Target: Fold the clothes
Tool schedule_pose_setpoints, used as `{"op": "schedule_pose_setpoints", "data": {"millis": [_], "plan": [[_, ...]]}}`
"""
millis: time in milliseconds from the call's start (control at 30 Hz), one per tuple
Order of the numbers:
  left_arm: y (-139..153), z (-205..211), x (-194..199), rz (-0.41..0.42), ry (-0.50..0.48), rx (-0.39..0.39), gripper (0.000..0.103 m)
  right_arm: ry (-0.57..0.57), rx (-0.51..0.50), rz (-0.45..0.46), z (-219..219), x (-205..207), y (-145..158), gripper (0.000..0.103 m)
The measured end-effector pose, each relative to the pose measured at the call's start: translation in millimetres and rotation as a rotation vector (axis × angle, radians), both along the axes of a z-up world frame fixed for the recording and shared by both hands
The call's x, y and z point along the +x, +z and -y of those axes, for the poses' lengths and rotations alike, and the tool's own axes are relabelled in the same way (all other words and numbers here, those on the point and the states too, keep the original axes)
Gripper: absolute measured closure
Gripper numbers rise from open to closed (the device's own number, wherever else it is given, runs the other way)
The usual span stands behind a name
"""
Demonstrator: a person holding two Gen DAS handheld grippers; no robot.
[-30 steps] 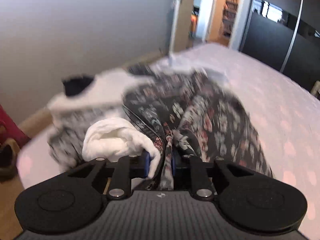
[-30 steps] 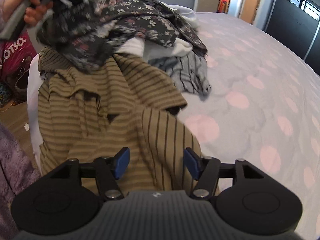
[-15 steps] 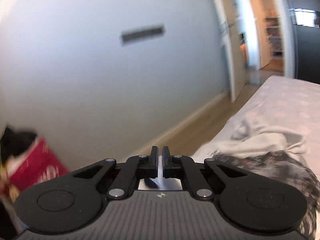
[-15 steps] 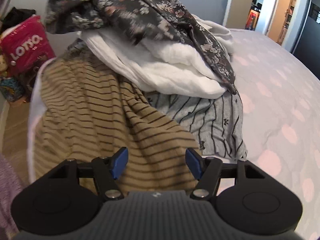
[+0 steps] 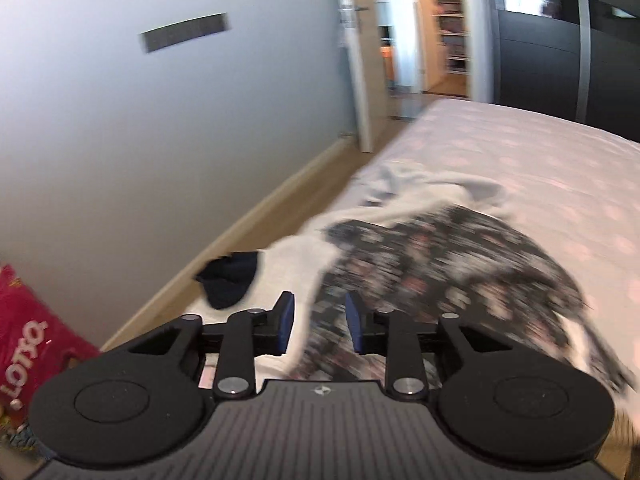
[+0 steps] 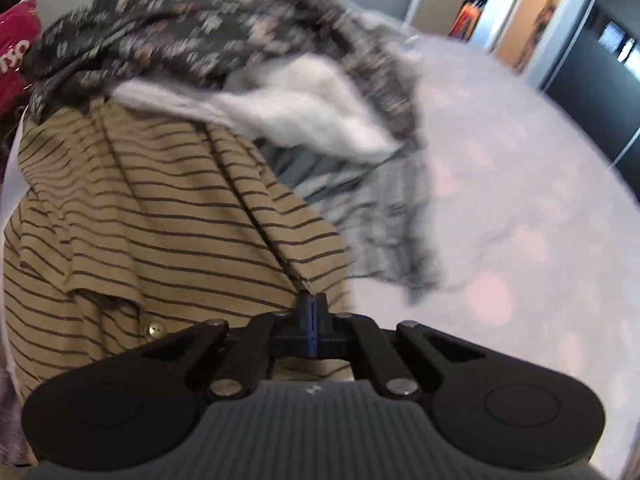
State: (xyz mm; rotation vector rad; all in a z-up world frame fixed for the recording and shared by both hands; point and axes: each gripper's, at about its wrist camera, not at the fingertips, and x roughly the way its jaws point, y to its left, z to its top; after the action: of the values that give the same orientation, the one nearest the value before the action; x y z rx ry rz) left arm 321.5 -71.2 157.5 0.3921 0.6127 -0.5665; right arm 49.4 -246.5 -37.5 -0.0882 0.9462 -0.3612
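Note:
A heap of clothes lies at the near end of the bed. On top is a dark floral garment [image 5: 440, 264] [image 6: 192, 28], blurred, over a white garment [image 5: 292, 264] [image 6: 304, 108]. My left gripper [image 5: 320, 320] hovers above the heap and its jaws are opening. The pads stand apart, and floral cloth shows in the gap without being pinched. A tan striped shirt [image 6: 140, 208] hangs over the front of the heap. My right gripper [image 6: 312, 312] is shut on a raised fold of it. A grey striped garment [image 6: 380, 216] lies beside the shirt, to the right.
The bed [image 5: 540, 168] [image 6: 520, 168] has a pale sheet with pink dots and stretches away to the right. A dark blue item [image 5: 230, 280] sits at the heap's left edge. A red bag [image 5: 24, 340] stands on the floor by the grey wall [image 5: 140, 140]. An open door [image 5: 360, 60] and dark wardrobe [image 5: 560, 60] lie beyond.
My left gripper went from shut to open, and its view dropped from the wall back to the heap. My right gripper closed from wide open onto the striped shirt's fold.

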Motion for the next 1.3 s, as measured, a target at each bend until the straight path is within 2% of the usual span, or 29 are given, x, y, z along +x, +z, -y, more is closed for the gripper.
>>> {"op": "schedule_pose_setpoints", "data": {"millis": [67,133,167,267,300,367,467,533,567,667,700,767,867,967,1100,1300], "plan": [[0.7,4.5,-24.1,-0.001,-0.074,0.011,0.075,-0.062,-0.103,0.010,2.6,-16.0,17.9,0.103],[-1.5,8.4,-47.7,-0.009,-0.150,0.019,0.073,-0.166,-0.273,0.029,12.6,-38.4,34.8,0.103],[-7.3,13.4,-58.0,-0.022,-0.193,0.030,0.070,-0.202,-0.291,0.041,24.6,-52.3,44.3,0.103],[-28.4,29.2,-87.3,-0.039,-0.309,0.084,0.064,-0.262,-0.135,0.029,65.9,-96.1,69.3,0.103],[-35.9,34.0,-97.7,-0.035,-0.343,0.109,0.063,-0.244,-0.084,0.030,69.9,-108.1,73.6,0.103],[-50.3,43.4,-115.1,-0.037,-0.398,0.147,0.060,-0.213,-0.036,0.046,65.9,-125.3,75.8,0.100],[-68.8,52.3,-132.6,-0.084,-0.449,0.182,0.057,-0.170,0.024,0.072,57.3,-142.1,76.2,0.097],[-77.9,53.1,-136.7,-0.122,-0.453,0.180,0.055,-0.147,0.059,0.093,49.9,-140.0,72.8,0.086],[-82.4,53.4,-137.9,-0.138,-0.448,0.176,0.055,-0.133,0.069,0.101,45.4,-138.1,70.6,0.074],[-98.1,54.5,-138.8,-0.158,-0.442,0.174,0.055,-0.089,0.080,0.112,32.6,-118.6,60.5,0.068],[-103.0,55.5,-139.4,-0.166,-0.440,0.182,0.055,-0.076,0.083,0.111,29.6,-110.9,56.7,0.062],[-114.3,58.8,-138.7,-0.169,-0.430,0.192,0.055,-0.053,0.096,0.110,26.2,-99.8,51.1,0.060],[-128.6,64.4,-137.4,-0.127,-0.411,0.208,0.055,0.002,0.104,0.112,20.1,-83.9,42.6,0.047],[-136.7,69.4,-137.6,-0.031,-0.411,0.236,0.055,0.060,0.086,0.097,15.4,-62.9,31.7,0.042],[-143.7,74.1,-134.9,0.021,-0.464,0.299,0.055,0.148,0.103,0.067,17.0,-26.5,13.7,0.033],[-157.4,79.0,-131.6,0.124,-0.537,0.403,0.055,0.215,0.133,0.025,21.7,35.9,-14.0,0.033]]}}
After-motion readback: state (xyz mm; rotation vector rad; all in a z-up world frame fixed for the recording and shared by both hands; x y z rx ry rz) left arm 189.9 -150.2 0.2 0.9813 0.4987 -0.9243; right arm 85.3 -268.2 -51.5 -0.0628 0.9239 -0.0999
